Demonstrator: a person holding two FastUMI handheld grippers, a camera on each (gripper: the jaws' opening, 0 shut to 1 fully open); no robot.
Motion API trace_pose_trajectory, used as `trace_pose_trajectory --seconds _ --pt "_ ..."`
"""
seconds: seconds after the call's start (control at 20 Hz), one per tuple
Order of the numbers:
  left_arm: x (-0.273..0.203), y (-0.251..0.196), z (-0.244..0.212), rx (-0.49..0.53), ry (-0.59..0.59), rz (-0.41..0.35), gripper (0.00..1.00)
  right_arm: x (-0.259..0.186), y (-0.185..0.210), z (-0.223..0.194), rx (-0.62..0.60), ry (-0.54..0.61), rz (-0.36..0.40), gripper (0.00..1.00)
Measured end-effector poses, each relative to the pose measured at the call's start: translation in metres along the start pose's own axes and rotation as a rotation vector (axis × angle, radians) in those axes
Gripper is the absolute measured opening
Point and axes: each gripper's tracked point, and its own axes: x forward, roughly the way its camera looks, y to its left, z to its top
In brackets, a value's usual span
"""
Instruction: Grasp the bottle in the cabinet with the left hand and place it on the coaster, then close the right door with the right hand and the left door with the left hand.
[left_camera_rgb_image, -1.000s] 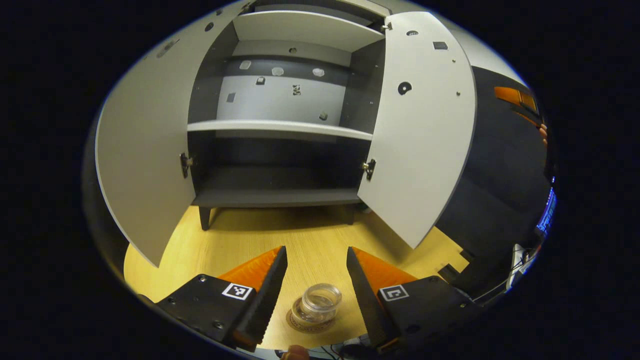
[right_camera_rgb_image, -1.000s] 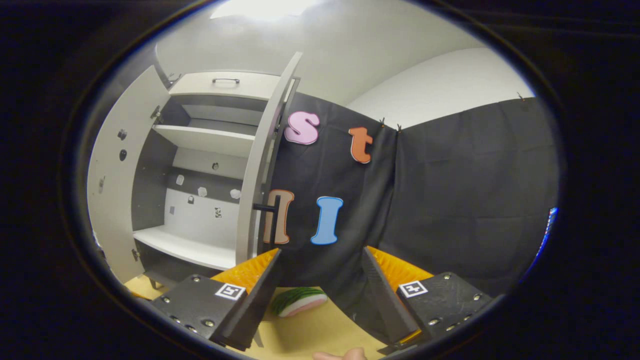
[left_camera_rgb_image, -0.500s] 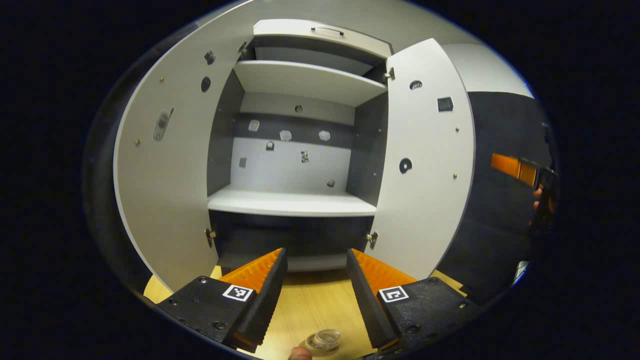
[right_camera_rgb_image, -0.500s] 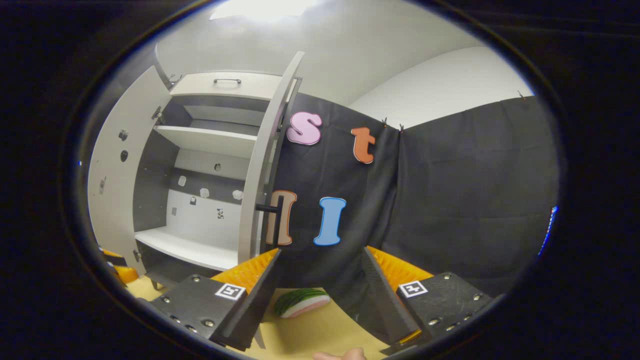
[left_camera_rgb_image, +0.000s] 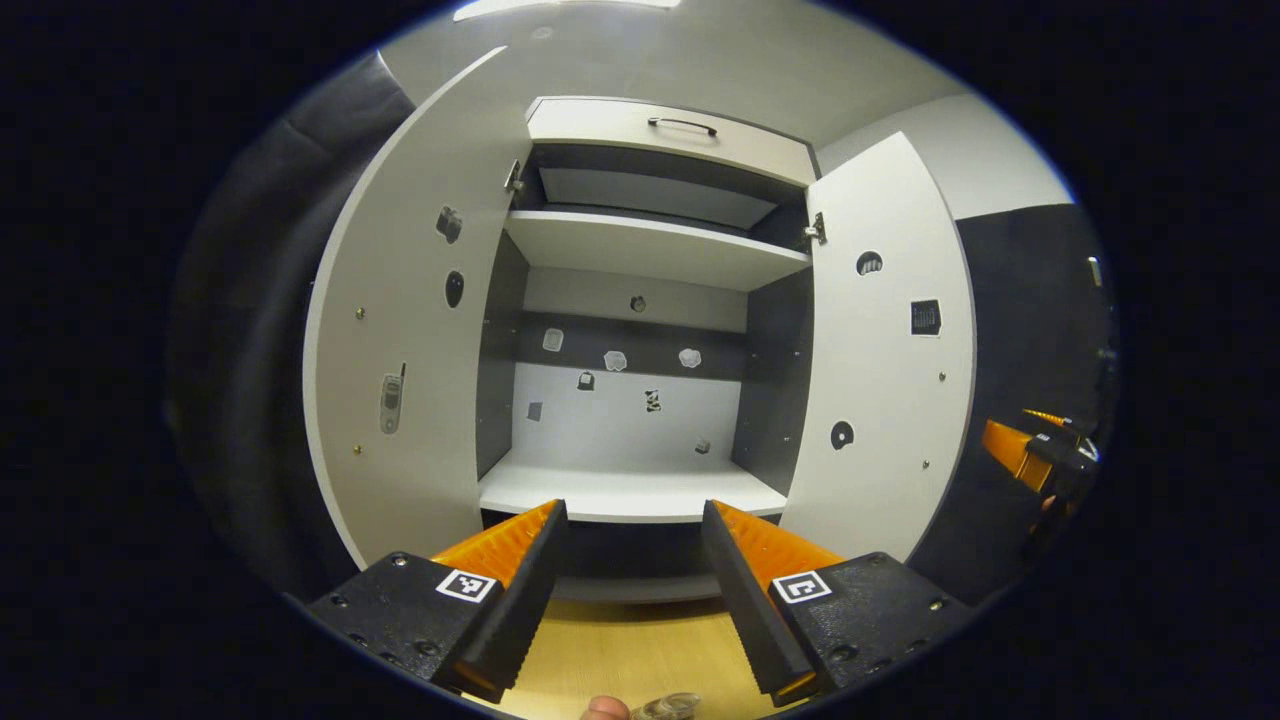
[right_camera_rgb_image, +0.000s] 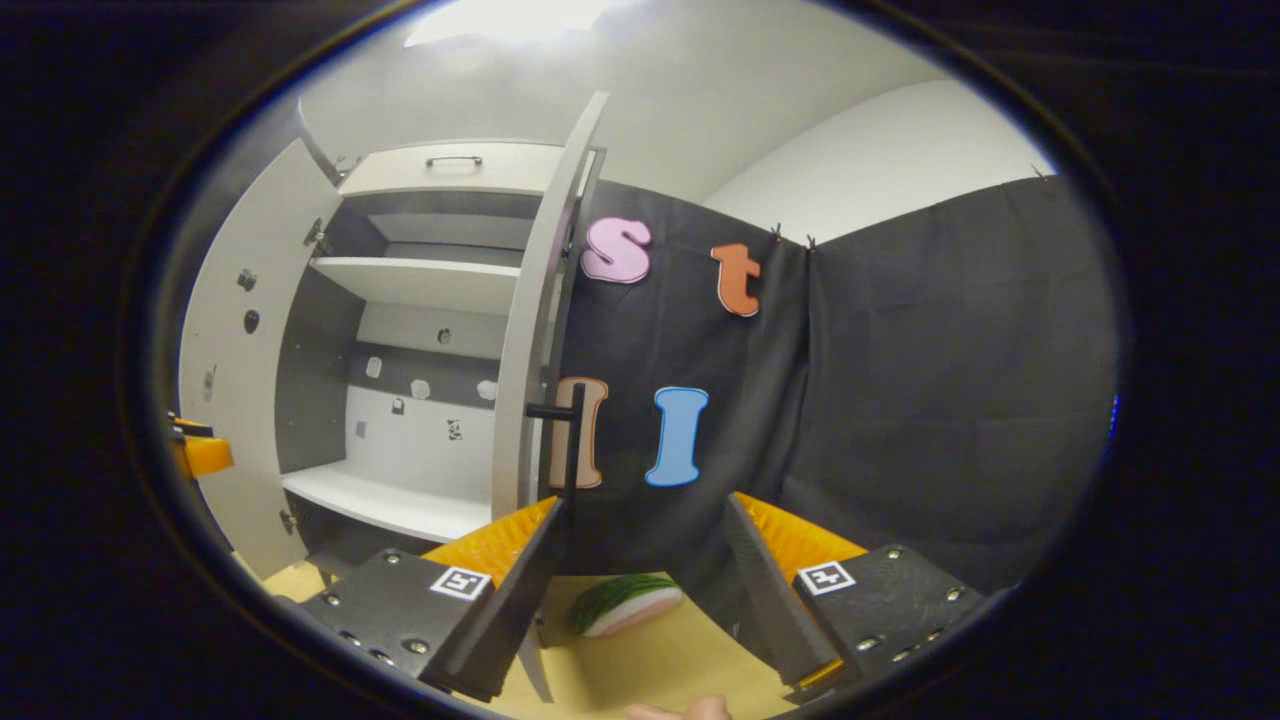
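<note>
In the left gripper view, the left gripper (left_camera_rgb_image: 632, 600) stands wide apart, holding nothing, before the open cabinet (left_camera_rgb_image: 640, 250); the bottle (left_camera_rgb_image: 668, 707) sits on the table (left_camera_rgb_image: 630, 650) below.

In the right gripper view, the right gripper (right_camera_rgb_image: 645, 590) gapes wide and bare beside the right door (right_camera_rgb_image: 535, 330).

We see both cabinet (left_camera_rgb_image: 640, 300) doors swung wide, its middle shelf (left_camera_rgb_image: 625, 492) bare. The right door (right_camera_rgb_image: 525, 330) stands edge-on, its handle (right_camera_rgb_image: 570, 435) jutting toward open space beside the wall.
</note>
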Motion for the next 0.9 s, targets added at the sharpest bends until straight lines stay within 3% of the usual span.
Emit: trace_pose_trajectory --seconds 0.55,0.6,0.65,0.9 --pt "-0.026 0.060 0.019 0.003 -0.029 0.139 0.85 0.019 0.019 -0.012 0.080 0.038 0.022 0.96" --pt "-0.027 0.066 0.020 0.000 -0.035 0.145 0.81 0.019 0.022 -0.011 0.075 0.037 0.032 0.93" --pt "-0.027 0.069 0.019 -0.005 -0.033 0.150 0.86 0.018 0.024 -0.010 0.069 0.032 0.042 0.95" --pt "-0.031 0.081 0.016 -0.017 -0.023 0.164 0.86 0.015 0.056 -0.007 0.087 0.051 0.123 0.93"
